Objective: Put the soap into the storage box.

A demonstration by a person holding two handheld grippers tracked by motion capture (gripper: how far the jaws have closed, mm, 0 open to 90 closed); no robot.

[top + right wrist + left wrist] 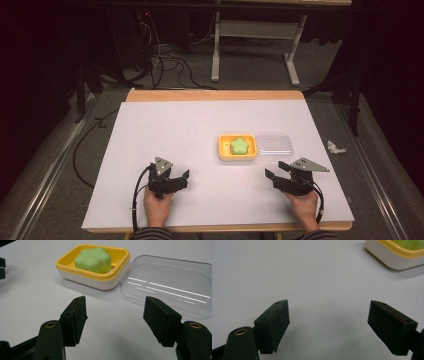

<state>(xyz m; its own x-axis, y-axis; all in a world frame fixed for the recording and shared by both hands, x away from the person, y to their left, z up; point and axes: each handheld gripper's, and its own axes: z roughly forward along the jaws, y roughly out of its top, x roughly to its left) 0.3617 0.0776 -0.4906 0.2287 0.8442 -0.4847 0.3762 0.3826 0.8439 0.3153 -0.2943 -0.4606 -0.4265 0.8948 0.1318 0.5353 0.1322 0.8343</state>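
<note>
A yellow-and-white soap dish (221, 148) sits right of the table's middle with a green flower-shaped soap (240, 145) in it. Its clear lid (273, 145) lies flat against the dish's right side. My left gripper (175, 176) rests on the white sheet at the front left, open and holding nothing. My right gripper (275, 170) is at the front right, just short of the lid, and is also open. In the right gripper view the jaws (115, 307) point at the dish (82, 271), the soap (93, 260) and the lid (170, 282). In the left gripper view the jaws (328, 315) stand over bare sheet, with the dish (387, 255) at the top right.
The white sheet (165, 130) covers most of the wooden table. A crumpled scrap of paper (336, 147) lies on the floor to the right. Beyond the far edge are floor cables (170, 62) and a desk frame (255, 45).
</note>
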